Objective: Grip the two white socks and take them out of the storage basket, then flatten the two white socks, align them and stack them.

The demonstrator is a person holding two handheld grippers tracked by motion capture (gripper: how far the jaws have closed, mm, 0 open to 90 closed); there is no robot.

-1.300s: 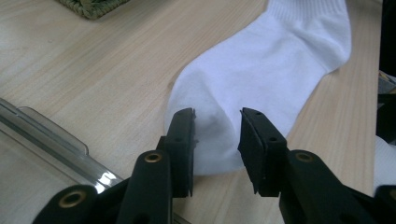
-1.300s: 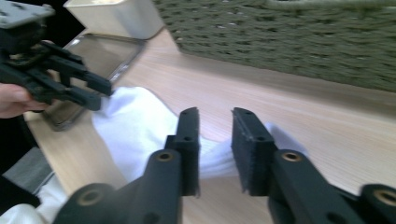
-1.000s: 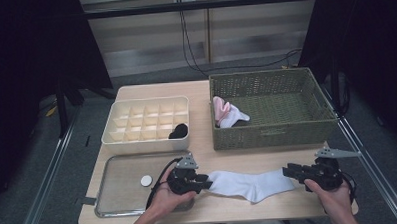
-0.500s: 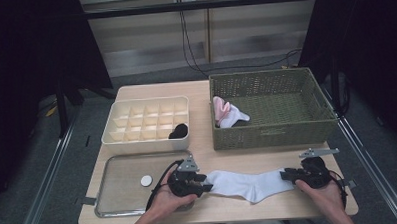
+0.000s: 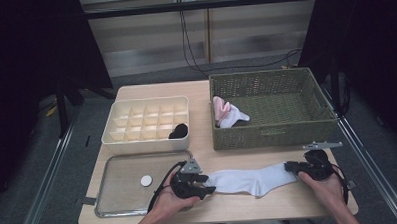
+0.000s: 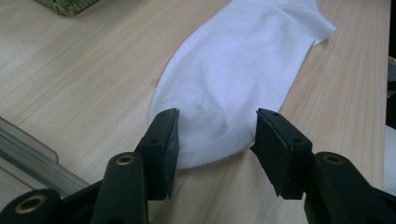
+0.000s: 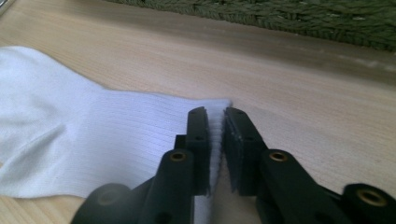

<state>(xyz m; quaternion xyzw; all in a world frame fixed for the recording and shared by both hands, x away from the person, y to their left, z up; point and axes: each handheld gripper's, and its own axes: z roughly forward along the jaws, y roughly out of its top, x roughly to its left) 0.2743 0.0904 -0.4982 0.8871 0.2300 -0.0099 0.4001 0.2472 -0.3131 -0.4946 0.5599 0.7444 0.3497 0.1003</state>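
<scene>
Our left gripper sits at the near edge of the table, its jaws spread to either side of the toe end of a white sock; they have just been opening, and in the left gripper view the pads stand clear of the cloth, with the rounded toe lying flat between them. We see our right gripper at the sock's other end, jaws drawn nearly together after closing further, and the right gripper view shows them pinching the ribbed cuff edge between the two black pads. We find the sock stretched out flat along the front of the table between the two grippers, heel bulging toward us, just in front of the green woven basket. Inside that basket, at its left end, lies a pink and white bundle of socks. To the left of the basket stands a cream divided box with a dark rolled item in its near right compartment. In front of the box, beside our left hand, lies a clear tray with a small white disc on it.
</scene>
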